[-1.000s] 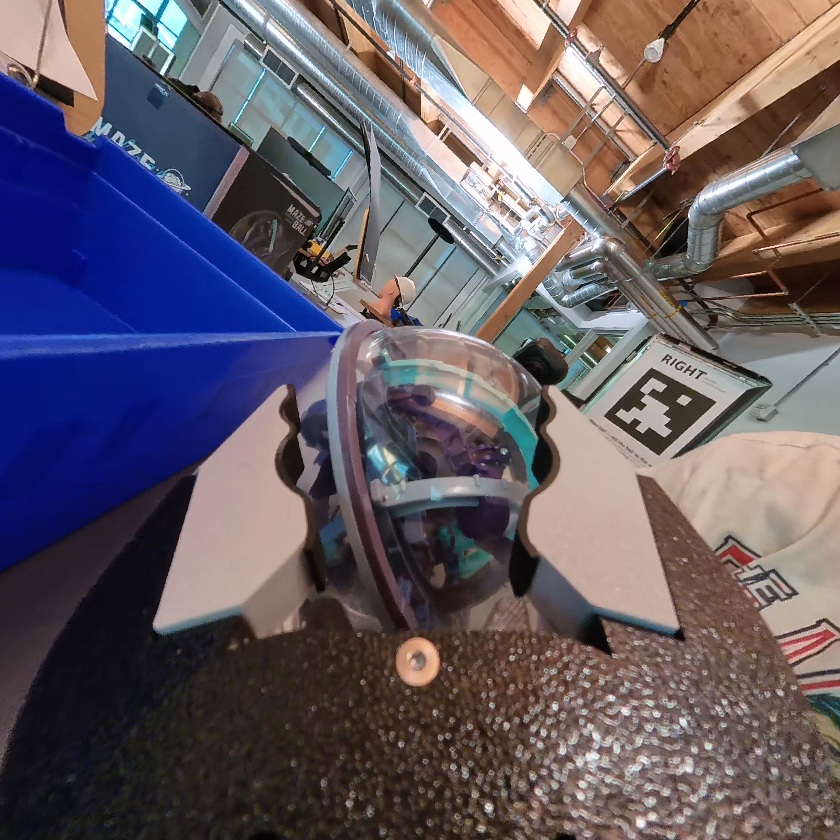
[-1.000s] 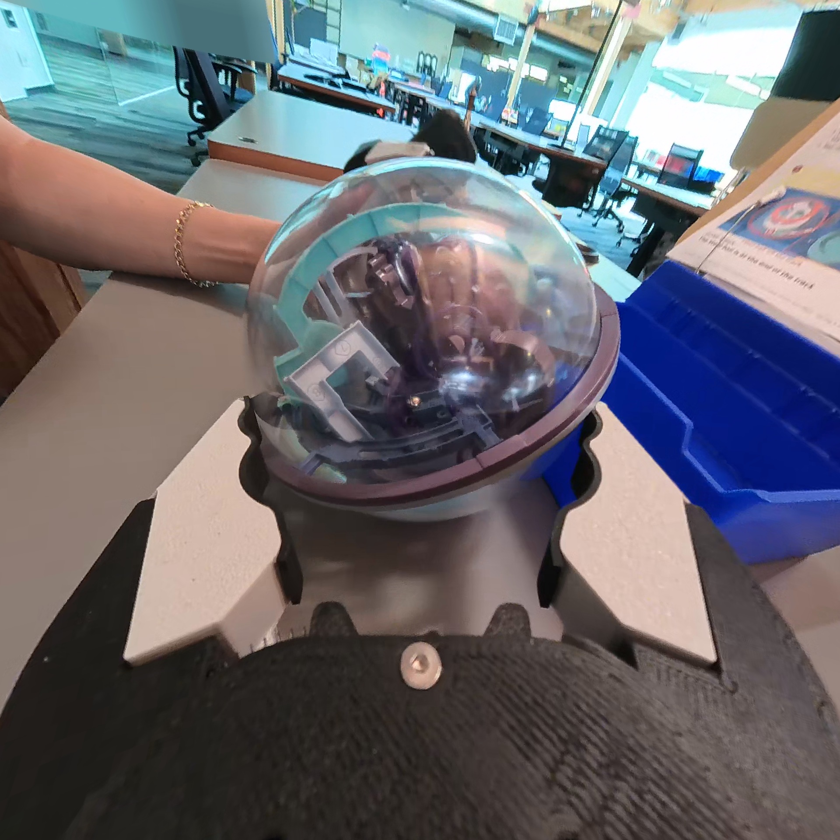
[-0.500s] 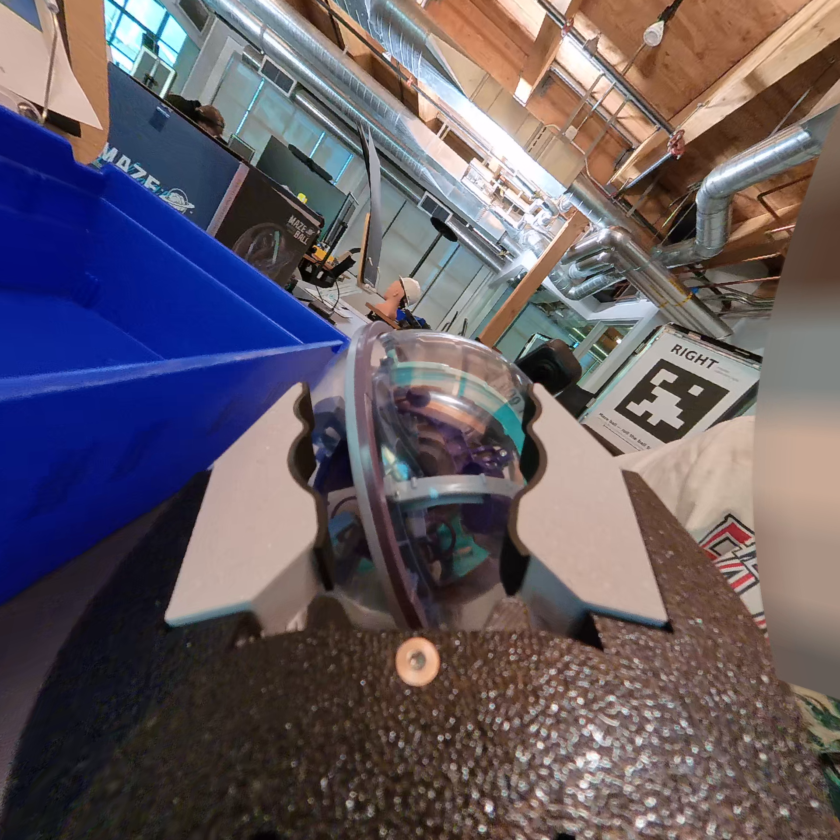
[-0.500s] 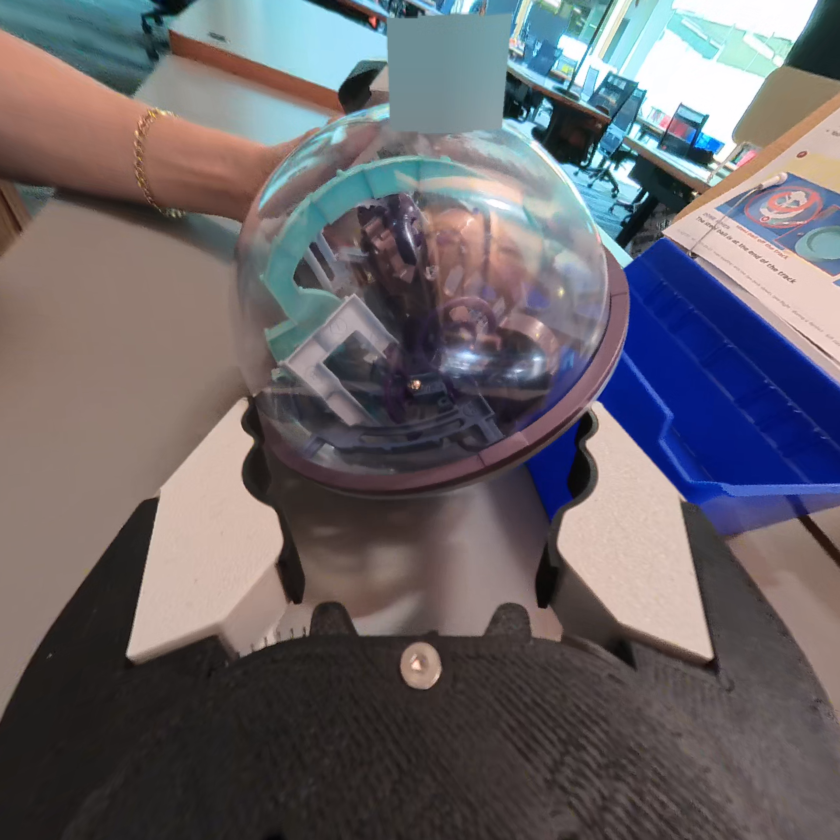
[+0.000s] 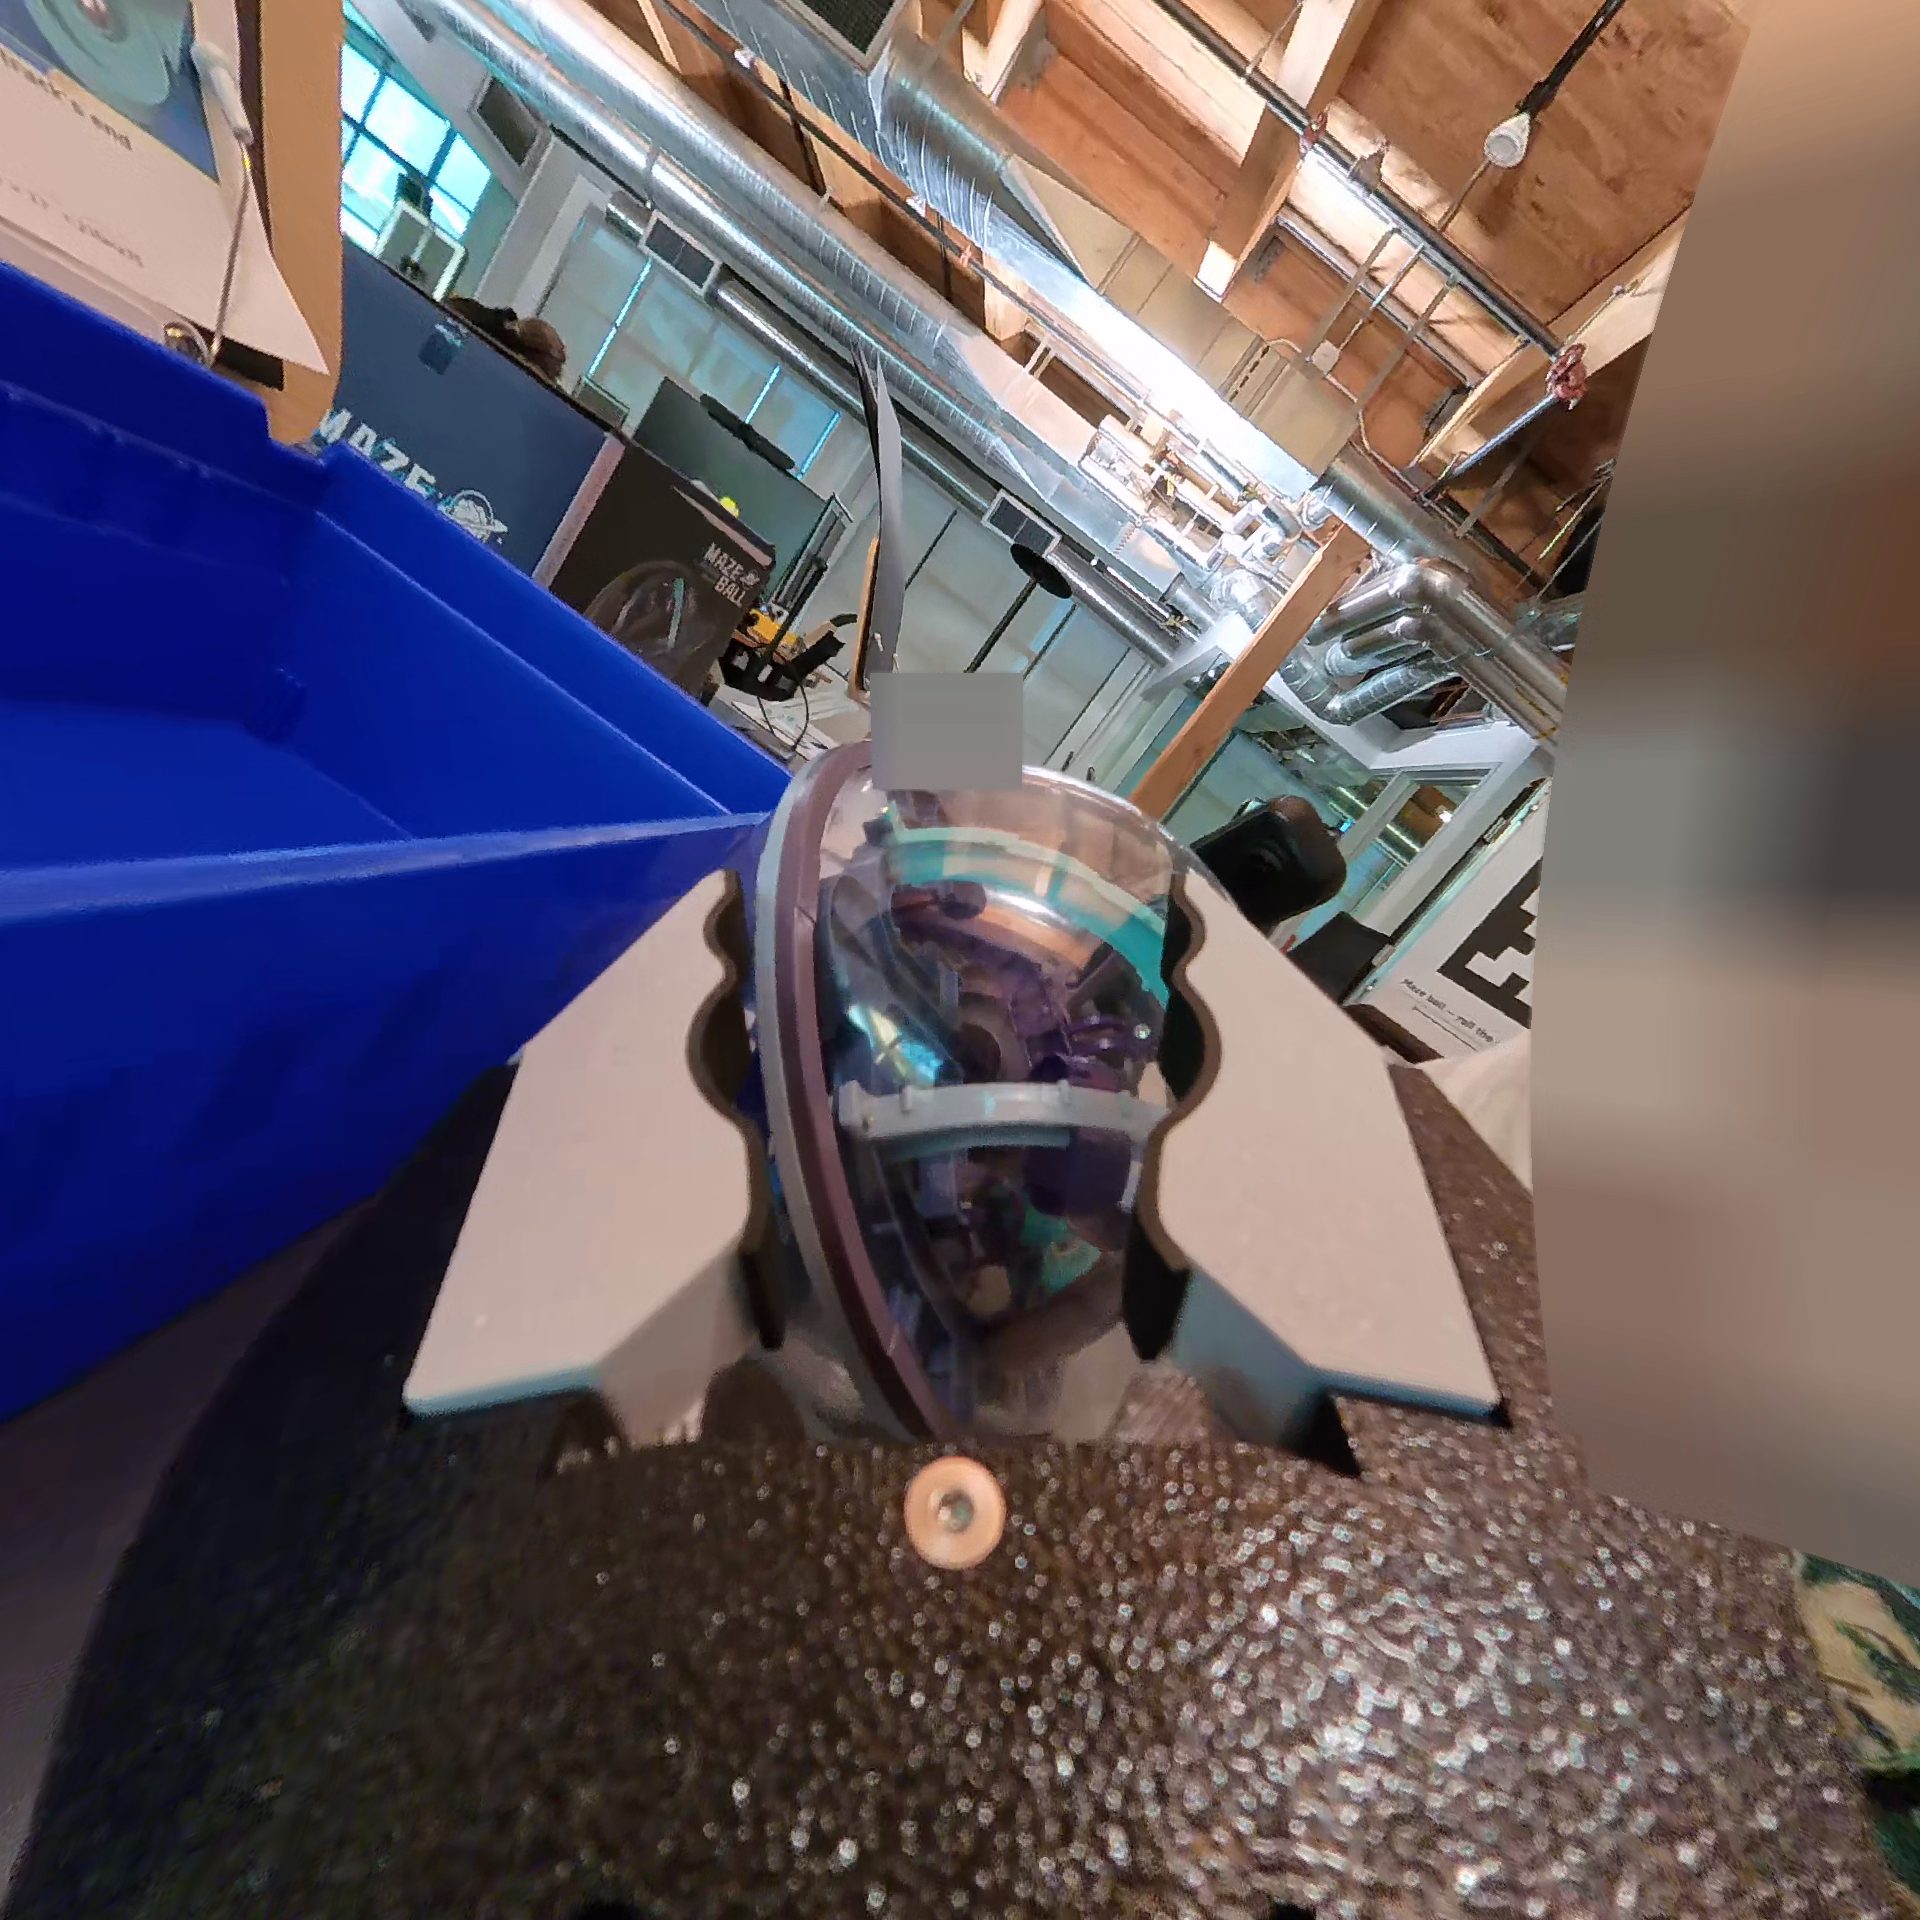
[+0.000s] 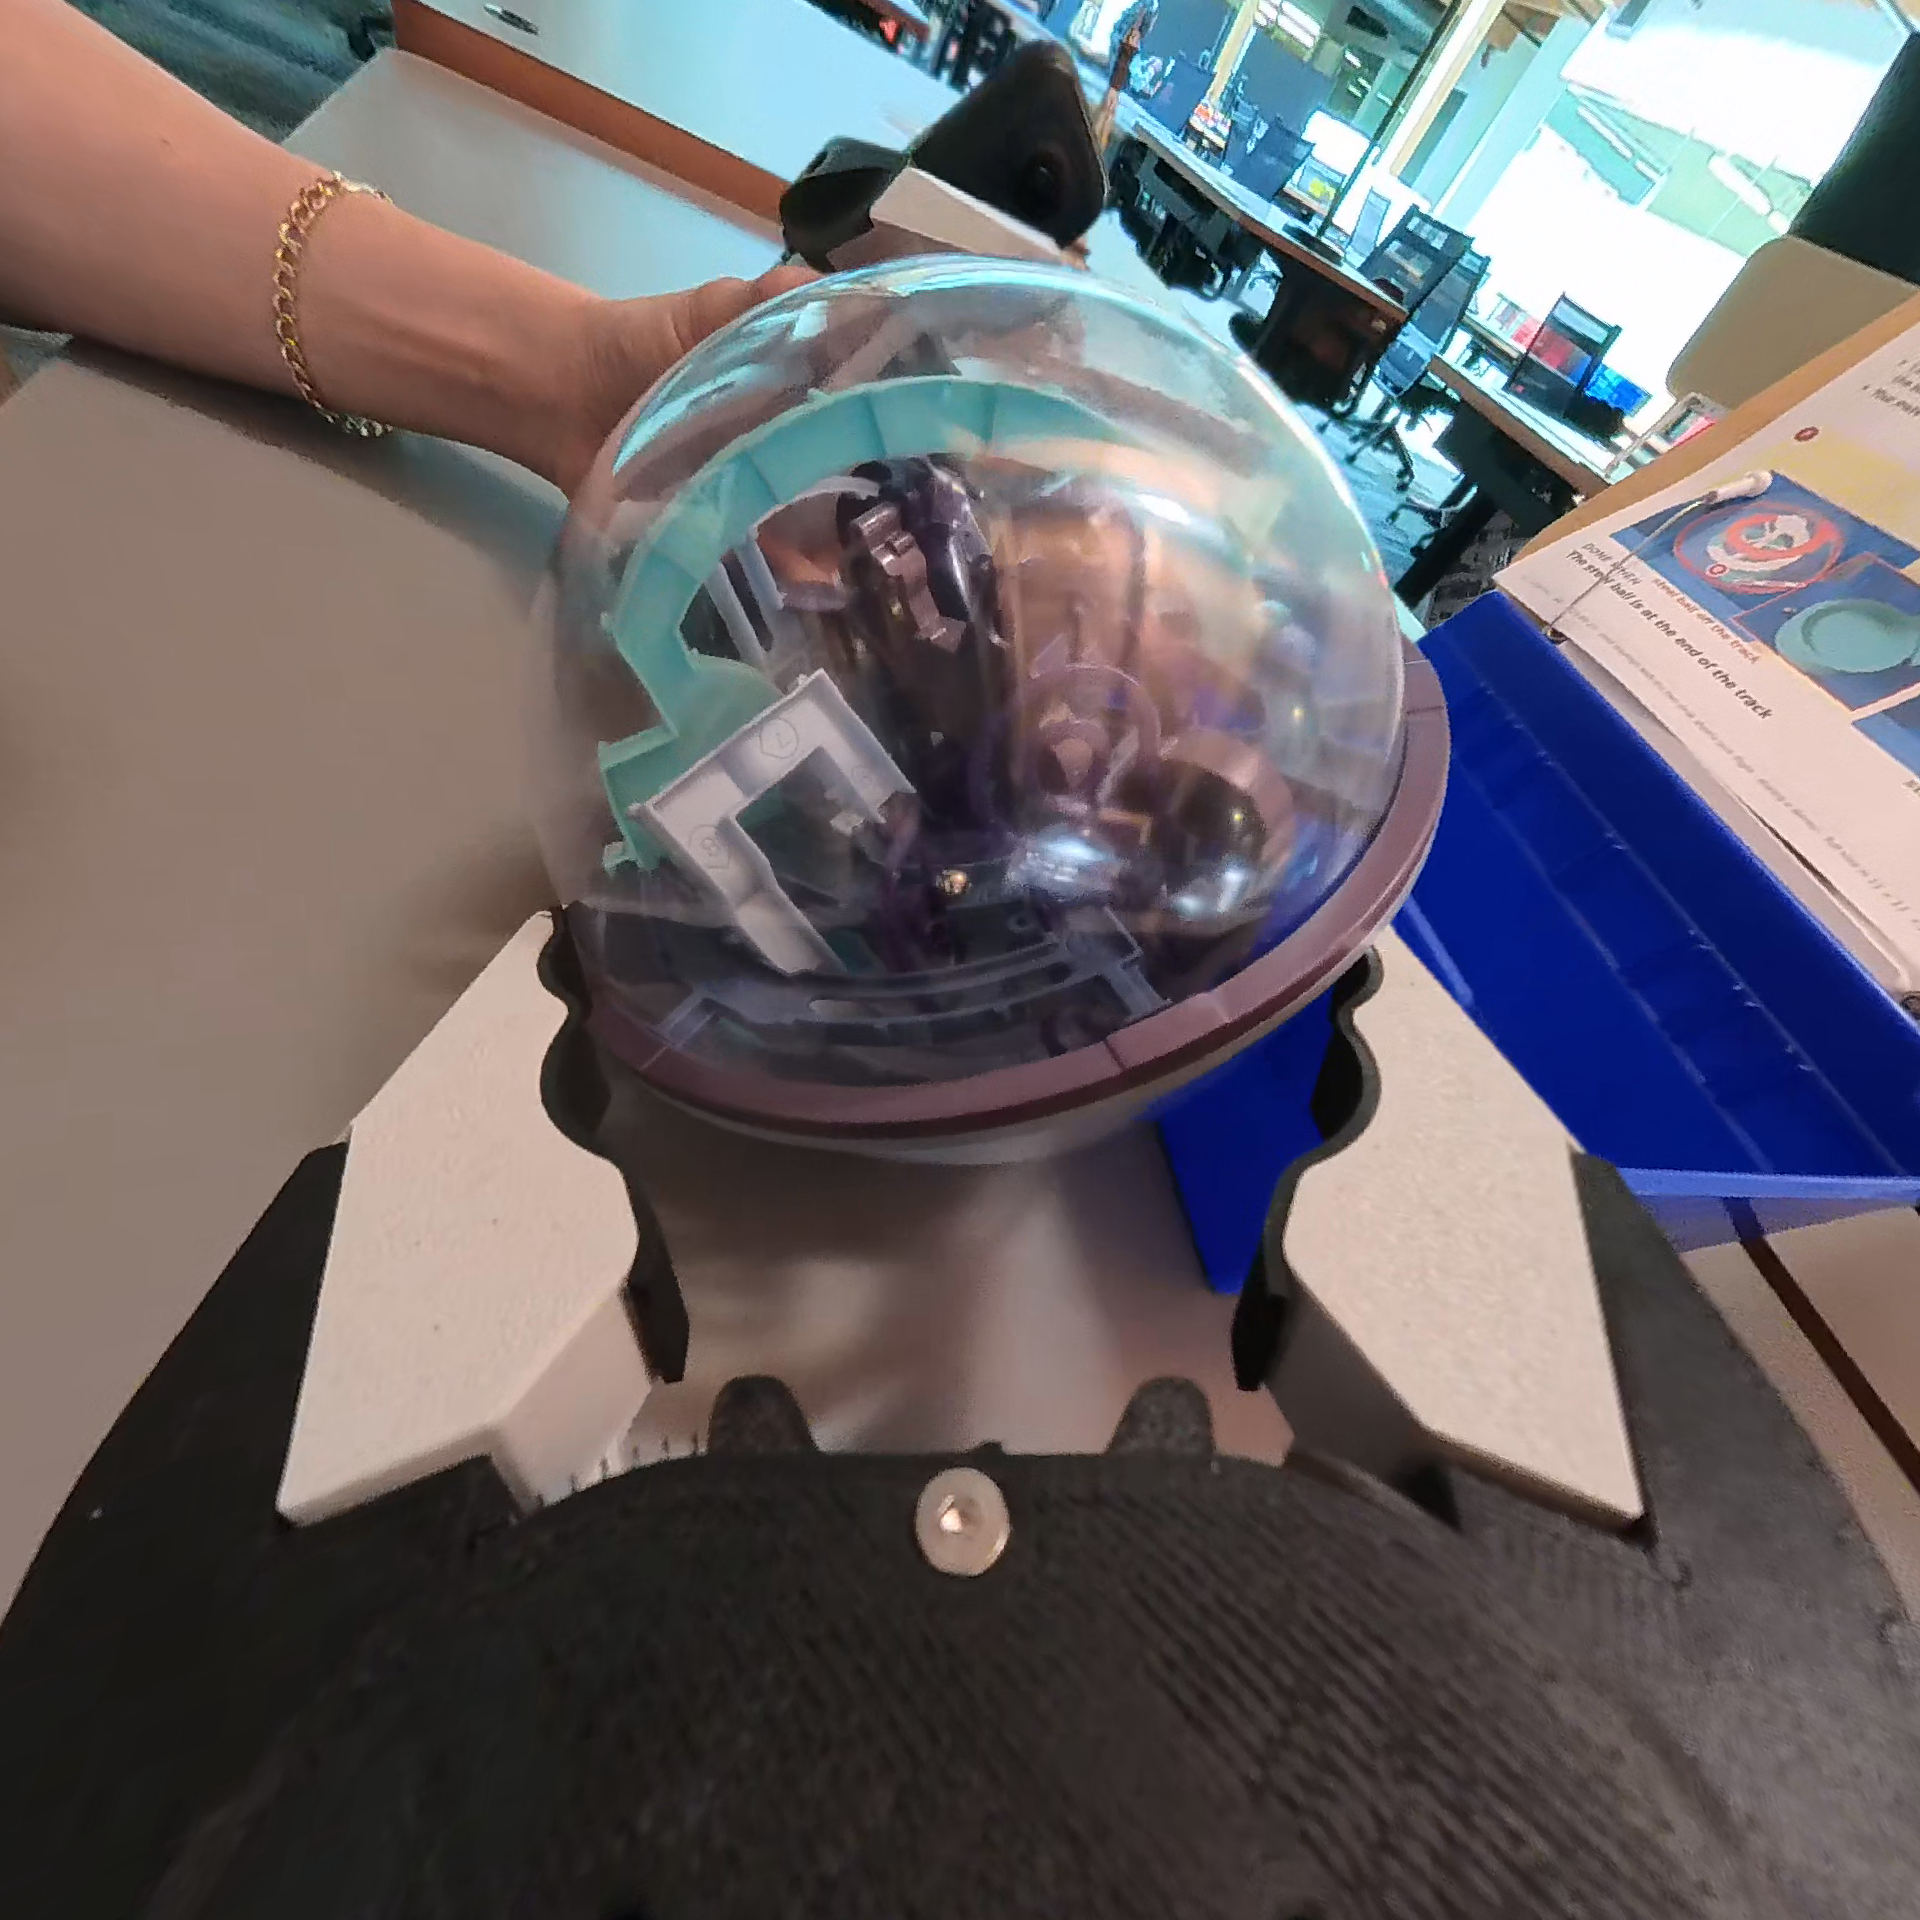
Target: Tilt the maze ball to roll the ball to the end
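Observation:
The maze ball (image 6: 987,727) is a clear sphere with a purple ring, a teal track and grey and purple tracks inside. My right gripper (image 6: 956,956) grips its lower half from the near side, with the ring tilted up to the right. A small shiny ball (image 6: 948,883) sits low among the purple tracks. My left gripper (image 5: 956,914) is shut on the maze ball (image 5: 966,1091) from the far side, with the ring standing almost on edge. The left gripper (image 6: 935,156) also shows behind the ball in the right wrist view.
A blue plastic bin (image 6: 1610,935) stands right of the ball and also shows at the left of the left wrist view (image 5: 312,935). A printed sheet on cardboard (image 6: 1766,644) leans behind it. A person's hand with a bracelet (image 6: 416,312) holds the left gripper above the grey table (image 6: 260,727).
The ball has been lifted and tipped a little. The right wrist view now looks down on it more steeply. The left gripper has come into sight behind the ball.

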A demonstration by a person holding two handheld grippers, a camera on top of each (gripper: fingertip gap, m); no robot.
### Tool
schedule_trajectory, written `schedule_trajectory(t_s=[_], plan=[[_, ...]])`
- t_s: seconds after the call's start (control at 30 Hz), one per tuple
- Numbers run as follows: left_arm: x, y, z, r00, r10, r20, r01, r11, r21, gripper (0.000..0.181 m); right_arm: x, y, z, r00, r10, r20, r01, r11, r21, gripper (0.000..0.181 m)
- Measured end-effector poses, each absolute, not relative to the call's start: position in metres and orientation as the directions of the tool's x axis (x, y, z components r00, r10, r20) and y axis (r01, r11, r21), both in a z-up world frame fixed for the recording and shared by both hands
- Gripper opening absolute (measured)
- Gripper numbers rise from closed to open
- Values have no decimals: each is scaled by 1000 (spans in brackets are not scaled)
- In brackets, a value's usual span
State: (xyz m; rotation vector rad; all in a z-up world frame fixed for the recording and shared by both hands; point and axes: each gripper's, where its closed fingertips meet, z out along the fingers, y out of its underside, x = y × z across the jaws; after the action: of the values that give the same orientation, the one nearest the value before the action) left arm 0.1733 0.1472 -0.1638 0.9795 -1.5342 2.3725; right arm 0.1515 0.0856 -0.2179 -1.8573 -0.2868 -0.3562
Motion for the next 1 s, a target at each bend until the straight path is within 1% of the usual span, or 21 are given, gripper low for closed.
schedule_trajectory(t_s=[0.17,0.3,0.37,0.4,0.47,0.57,0.83,1.0], plan=[[173,151,-158,-801,-290,523,-367,-452,-813,76,151,89,-221,930,-4,368,351,-285,-892,137],[172,153,-154,-821,-368,437,-271,-422,-865,71,151,89,-221,936,-18,351,333,-270,-903,136],[171,154,-153,-824,-405,397,-230,-401,-887,72,150,89,-221,938,-22,347,329,-267,-906,136],[171,154,-152,-827,-419,376,-210,-389,-897,75,150,89,-221,939,-23,344,326,-264,-908,136],[170,155,-151,-829,-444,339,-176,-368,-913,73,150,90,-222,942,-26,334,316,-260,-912,136],[168,156,-149,-830,-478,286,-130,-333,-934,79,150,90,-221,942,-27,335,317,-259,-912,136],[158,154,-141,-842,-535,75,36,-194,-980,91,148,92,-219,942,-37,335,317,-241,-917,135],[158,163,-133,-827,-559,60,75,-215,-974,101,146,93,-216,944,-39,327,311,-221,-925,133]])
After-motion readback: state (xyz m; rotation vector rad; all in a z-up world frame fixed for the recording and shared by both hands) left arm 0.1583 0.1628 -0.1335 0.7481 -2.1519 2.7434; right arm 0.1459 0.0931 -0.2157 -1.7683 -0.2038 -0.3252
